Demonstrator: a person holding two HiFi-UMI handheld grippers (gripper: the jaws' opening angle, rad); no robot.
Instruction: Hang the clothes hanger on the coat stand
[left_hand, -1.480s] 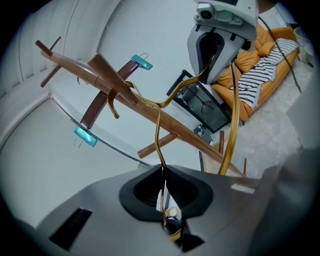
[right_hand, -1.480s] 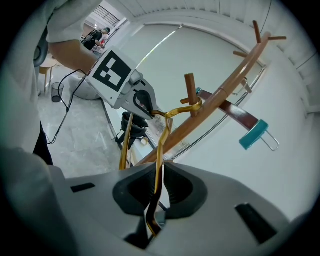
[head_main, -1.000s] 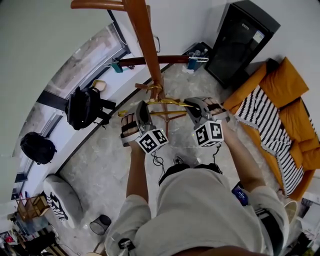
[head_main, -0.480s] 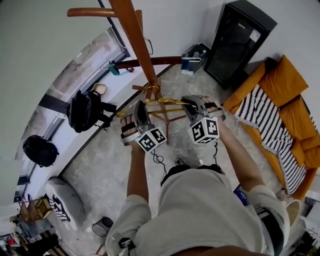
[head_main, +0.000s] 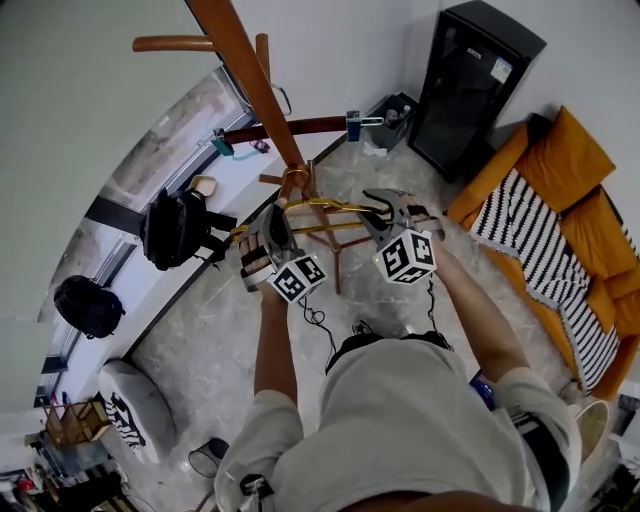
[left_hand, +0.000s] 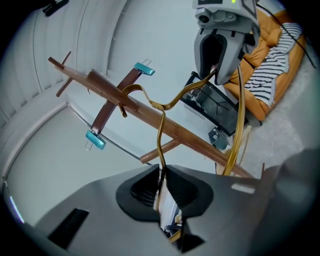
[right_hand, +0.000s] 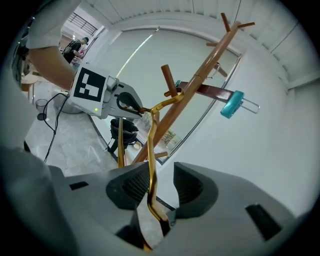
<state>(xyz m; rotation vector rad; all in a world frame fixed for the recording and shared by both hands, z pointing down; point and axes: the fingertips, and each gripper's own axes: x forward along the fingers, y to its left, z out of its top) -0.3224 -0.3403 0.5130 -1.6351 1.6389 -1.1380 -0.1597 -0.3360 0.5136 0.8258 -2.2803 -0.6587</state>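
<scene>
Your left gripper (left_hand: 161, 172) is clenched on the gold wire of the clothes hanger (left_hand: 160, 140), which is pinched thin between its jaws. Your right gripper (right_hand: 160, 167) is released. Its jaws have just been opening, and the wire runs through the gap close to one jaw, with clear space to the other.

The hanger hangs between your two grippers in front of you. Its hook lies over the coat stand (head_main: 245, 75) where a short peg (right_hand: 167, 80) branches off the pole.

A dark wooden clip hanger (right_hand: 210, 92) is already on the stand, just beside the hook, with a teal clip (right_hand: 231, 109) at its end. The stand's lower struts cross behind the gold wire in the left gripper view.

Around the stand:
- A black backpack (head_main: 172, 222) sits against the wall at the left, near your left gripper in the head view.
- A second black bag (head_main: 88, 305) lies further along the same wall.
- A patterned stool (head_main: 125, 400) stands nearer to you.
- A black cabinet (head_main: 470, 90) stands at the far right.
- Beside it is an orange sofa (head_main: 575, 160) carrying a striped blanket (head_main: 545, 270), well apart from the stand.
</scene>
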